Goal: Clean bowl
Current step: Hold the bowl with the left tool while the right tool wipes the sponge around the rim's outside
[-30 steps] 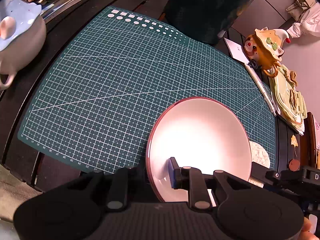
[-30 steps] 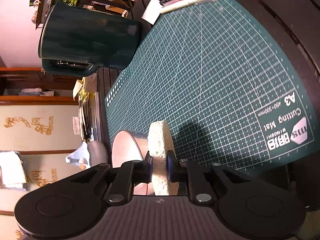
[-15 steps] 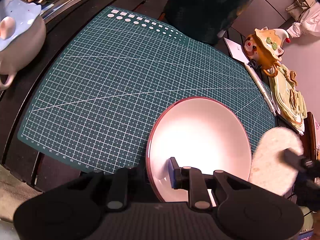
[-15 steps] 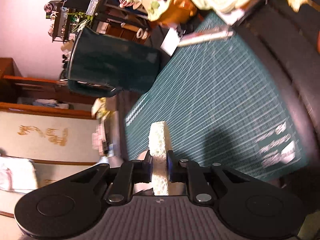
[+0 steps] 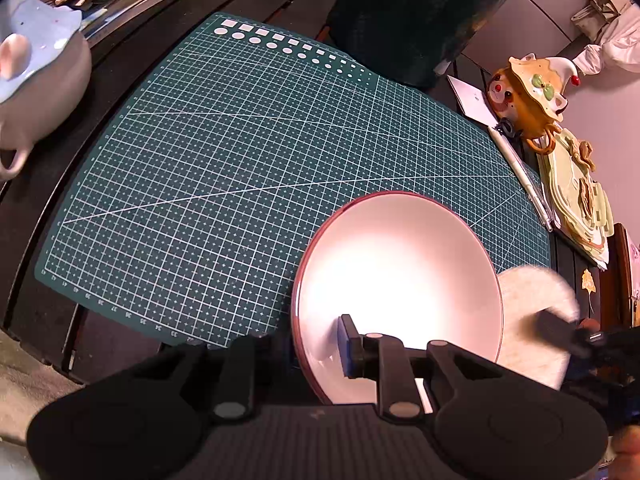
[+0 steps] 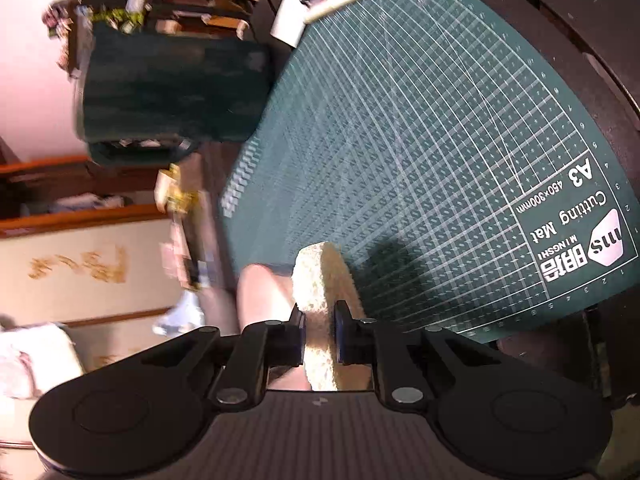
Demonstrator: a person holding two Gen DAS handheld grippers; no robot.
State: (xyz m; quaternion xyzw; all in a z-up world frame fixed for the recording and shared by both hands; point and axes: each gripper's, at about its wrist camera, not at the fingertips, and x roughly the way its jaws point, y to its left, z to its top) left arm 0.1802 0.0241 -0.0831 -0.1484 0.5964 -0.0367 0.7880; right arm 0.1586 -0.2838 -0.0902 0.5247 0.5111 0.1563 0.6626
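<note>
While clamped at its rim, bowl (image 5: 396, 276) beside sponge (image 5: 532, 320), open mat (image 5: 240, 152) beyond.

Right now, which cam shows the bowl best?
Left wrist: the bowl's whole white inside and red rim show, clamped at the near rim. Right wrist shows only a blurred sliver of it behind the sponge.

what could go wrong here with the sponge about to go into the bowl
1. The left gripper pinches only the near rim of the white bowl with the reddish-brown edge. A sideways push from wiping could twist or slip the bowl out.

2. The right gripper holds the pale round sponge edge-on near its base, so it may bend or slip under pressure.

3. A dropped bowl could skid across the green gridded cutting mat and chip.
</note>
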